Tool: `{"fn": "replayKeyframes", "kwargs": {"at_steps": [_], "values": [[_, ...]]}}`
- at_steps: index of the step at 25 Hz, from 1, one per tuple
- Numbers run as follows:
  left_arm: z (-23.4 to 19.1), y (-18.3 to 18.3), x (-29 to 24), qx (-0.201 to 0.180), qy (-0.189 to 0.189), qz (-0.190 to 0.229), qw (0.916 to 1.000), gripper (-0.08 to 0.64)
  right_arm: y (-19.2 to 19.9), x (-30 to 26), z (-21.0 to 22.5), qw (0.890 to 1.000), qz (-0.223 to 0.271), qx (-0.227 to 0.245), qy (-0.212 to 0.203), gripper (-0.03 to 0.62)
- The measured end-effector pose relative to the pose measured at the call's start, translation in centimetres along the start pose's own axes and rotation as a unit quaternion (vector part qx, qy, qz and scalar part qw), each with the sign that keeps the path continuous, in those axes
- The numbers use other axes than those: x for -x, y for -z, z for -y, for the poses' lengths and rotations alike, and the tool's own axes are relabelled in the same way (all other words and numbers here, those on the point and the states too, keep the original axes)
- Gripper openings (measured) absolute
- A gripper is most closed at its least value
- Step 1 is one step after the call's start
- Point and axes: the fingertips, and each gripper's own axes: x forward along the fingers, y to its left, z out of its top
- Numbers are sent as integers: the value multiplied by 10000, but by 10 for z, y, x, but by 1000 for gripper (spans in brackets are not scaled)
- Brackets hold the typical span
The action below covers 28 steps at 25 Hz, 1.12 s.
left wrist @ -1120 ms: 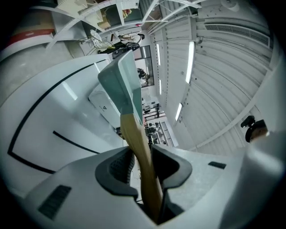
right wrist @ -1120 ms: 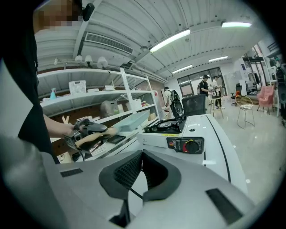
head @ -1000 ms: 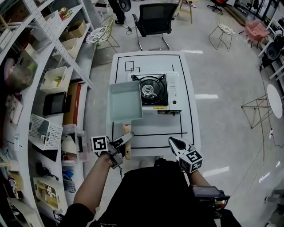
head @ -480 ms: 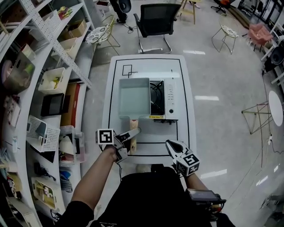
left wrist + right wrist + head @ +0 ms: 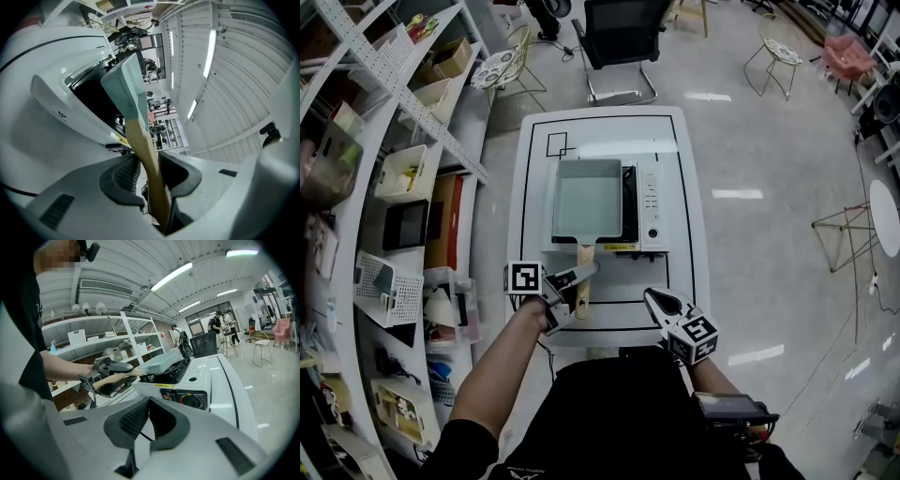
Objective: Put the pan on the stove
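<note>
While I watched from the head view, the nearest things were my two tools, both over the near edge of the table (image 5: 689,169). The left hand-held gripper (image 5: 577,281) sat at about 11 o'clock from my body, its jaws clamped on the wooden handle (image 5: 584,258) of the pan (image 5: 589,199). The left gripper view showed that handle running up between the two pads, with both pressing against it. The right hand-held gripper (image 5: 652,297) hung at about 1 o'clock, well apart from the stove (image 5: 649,208). Its jaws were drawn together with nothing between them, and it pointed toward the stove's front.

From the left gripper, the handle ran toward 12 o'clock to the pan, a pale grey-green rectangular one. It lay over the burner half of the stove, covering most of it. I could not tell whether its base touched the grate or sat just above it. At the pan's 3 o'clock side, the stove's white control strip stayed uncovered. The right gripper view showed a knob (image 5: 191,400) on the stove's front face.

Black lines were drawn around the stove on the white tabletop. Beyond the table at 12 o'clock stood a black chair (image 5: 622,28). Shelves (image 5: 403,112) with bins and boxes ran along my 9 o'clock side.
</note>
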Motion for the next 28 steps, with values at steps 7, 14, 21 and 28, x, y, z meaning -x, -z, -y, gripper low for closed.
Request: {"fn": "replayKeyframes", "kwargs": {"at_steps": [7, 14, 21, 28], "values": [[-2, -5, -12, 132, 201, -17, 9997, 124, -2, -1, 7, 10000, -23, -53, -70, 26], [-4, -4, -23, 267, 172, -103, 9994, 124, 0, 2, 17, 9999, -78, -88, -78, 26], [-7, -14, -16, 274, 106, -15, 9996, 126, -5, -11, 24, 9997, -37, -45, -218, 26], [-4, -19, -16, 170, 128, 106, 9997, 219, -9, -9, 22, 9998, -24, -75, -196, 26]]}}
